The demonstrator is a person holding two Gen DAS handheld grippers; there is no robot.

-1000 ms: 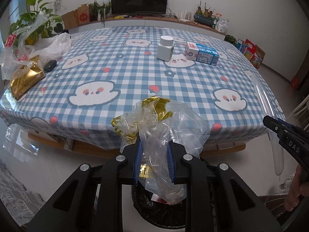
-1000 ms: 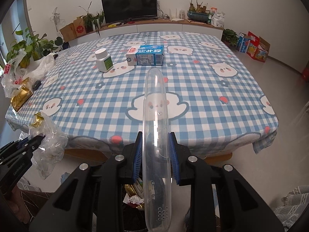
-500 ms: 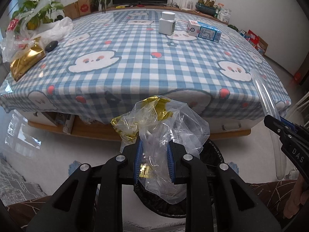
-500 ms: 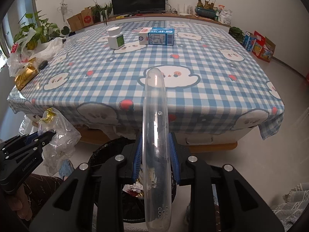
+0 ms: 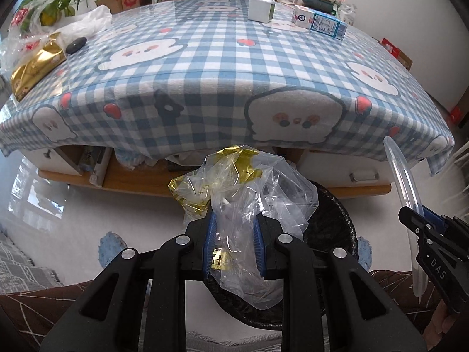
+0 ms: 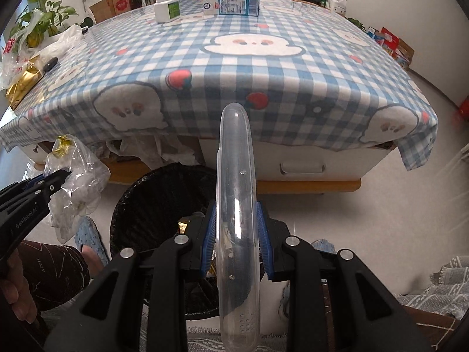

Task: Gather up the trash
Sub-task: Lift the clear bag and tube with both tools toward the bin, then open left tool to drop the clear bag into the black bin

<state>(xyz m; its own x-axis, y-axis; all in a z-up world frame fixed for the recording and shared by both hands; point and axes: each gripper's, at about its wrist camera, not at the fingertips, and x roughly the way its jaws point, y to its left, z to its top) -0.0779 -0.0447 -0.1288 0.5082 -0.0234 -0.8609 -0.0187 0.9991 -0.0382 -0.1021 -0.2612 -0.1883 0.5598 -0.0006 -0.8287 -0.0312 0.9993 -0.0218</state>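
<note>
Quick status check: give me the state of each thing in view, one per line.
Left gripper: shut on plastic wrapper, over the bin.
Right gripper: shut on clear plastic lid, edge-on.
Trash bin: open, black-lined, some trash inside.
White bottle: upright, capped, on the table.
Milk carton: lying on its side.

In your right wrist view the black bin (image 6: 164, 205) sits lower centre, its mouth open, with bare floor (image 6: 381, 205) to its right. The bench (image 6: 263, 94) edge overhangs above, and the left claw (image 6: 63, 176) with its crumpled wrapper (image 6: 79, 184) crowds the left rim.
</note>
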